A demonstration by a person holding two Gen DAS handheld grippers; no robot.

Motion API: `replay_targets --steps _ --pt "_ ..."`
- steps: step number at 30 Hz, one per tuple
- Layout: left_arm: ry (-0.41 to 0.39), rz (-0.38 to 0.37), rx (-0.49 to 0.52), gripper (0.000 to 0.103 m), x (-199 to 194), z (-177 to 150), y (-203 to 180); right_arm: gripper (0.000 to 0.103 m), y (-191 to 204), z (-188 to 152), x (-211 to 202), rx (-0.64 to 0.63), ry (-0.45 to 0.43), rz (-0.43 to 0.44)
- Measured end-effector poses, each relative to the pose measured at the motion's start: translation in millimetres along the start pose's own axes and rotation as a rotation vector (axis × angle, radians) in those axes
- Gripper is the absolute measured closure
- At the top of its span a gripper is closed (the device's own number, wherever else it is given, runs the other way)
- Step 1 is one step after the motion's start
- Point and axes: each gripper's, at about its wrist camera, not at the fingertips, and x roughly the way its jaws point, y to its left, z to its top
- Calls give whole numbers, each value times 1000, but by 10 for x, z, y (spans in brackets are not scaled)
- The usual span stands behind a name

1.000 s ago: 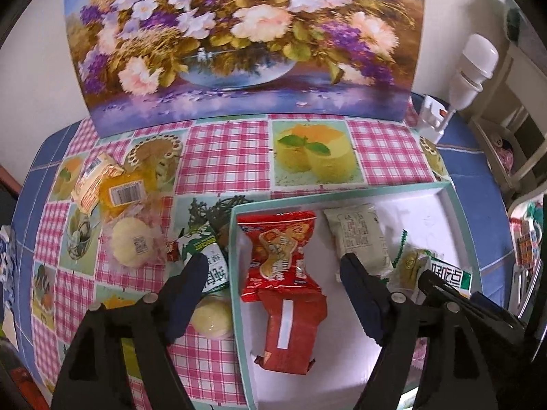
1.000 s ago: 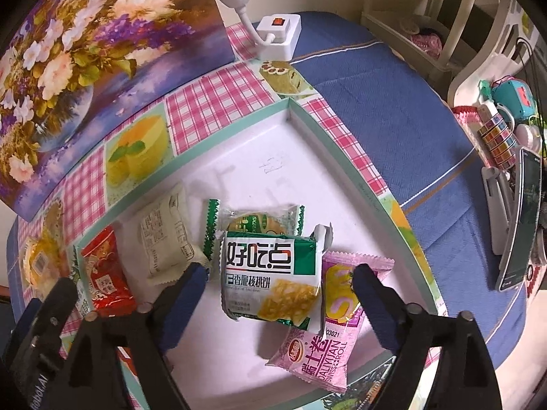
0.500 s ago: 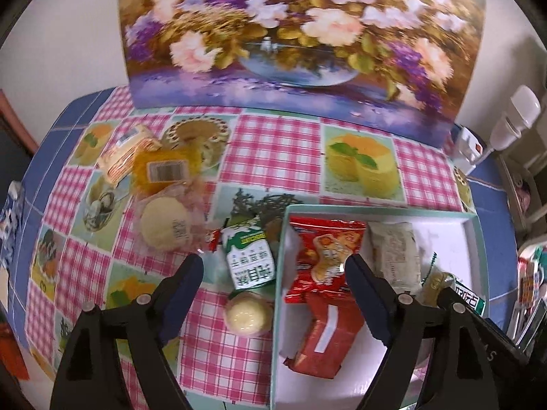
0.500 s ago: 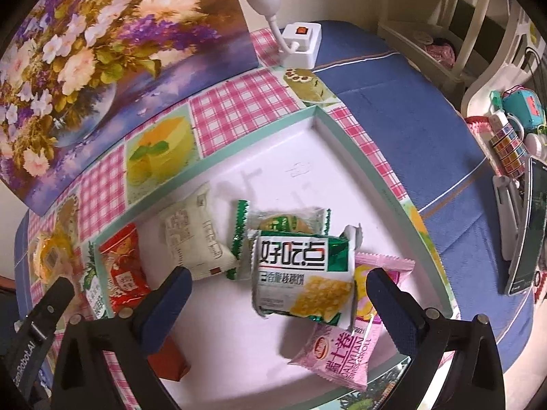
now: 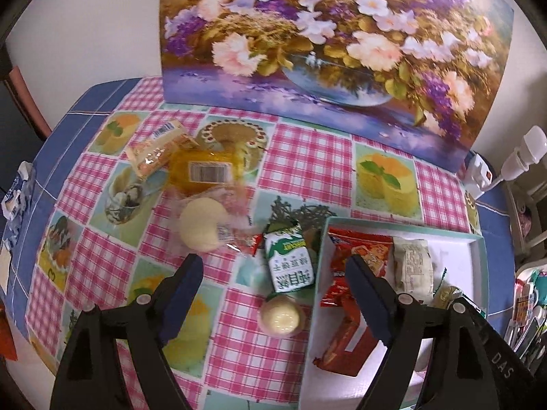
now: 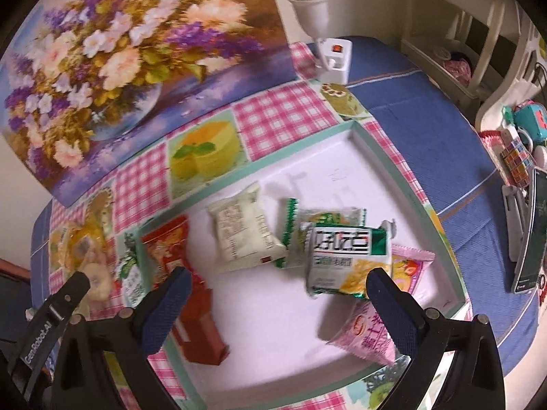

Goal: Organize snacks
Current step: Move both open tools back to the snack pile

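Left tongs (image 5: 273,270): spread wide, holding nothing, hovering above the counter (image 5: 307,157) at the tray's left edge.
Right tongs (image 6: 277,287): spread wide, holding nothing, hovering over the tray's near half.
Tray (image 6: 407,184): one shallow white tray with a teal rim, on the right part of the checked cloth.
Snacks in the tray: six. A red packet (image 6: 164,249) and a red box (image 6: 198,328) at the left edge, a cream packet (image 6: 242,232) in the middle, then a green-edged packet (image 6: 324,215), a green and white biscuit packet (image 6: 345,256) lying over it, and a pink packet (image 6: 376,335) partly under that.
Snacks outside the tray: five that I can count. A green and white packet (image 5: 290,259) and a round pale cup (image 5: 282,316) just beside the tray's left rim; farther left a wrapped pale bun (image 5: 201,225), a yellow packet (image 5: 201,171) and an orange and white packet (image 5: 157,148).
Open room in the tray: the far right corner and the near middle are bare white.
Edges: a flower picture (image 5: 328,34) stands along the counter's back edge; a white lamp base (image 6: 333,58) stands at its right end.
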Motion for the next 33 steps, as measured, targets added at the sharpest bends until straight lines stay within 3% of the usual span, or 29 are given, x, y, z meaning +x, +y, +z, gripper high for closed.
replay_targets --steps 16,33 --pt "-53 78 -45 17 -207 72 588 0 626 -187 -93 -142 0 77" --pt "-44 130 -228 17 -258 58 1560 0 1240 -433 18 -215 46 182"
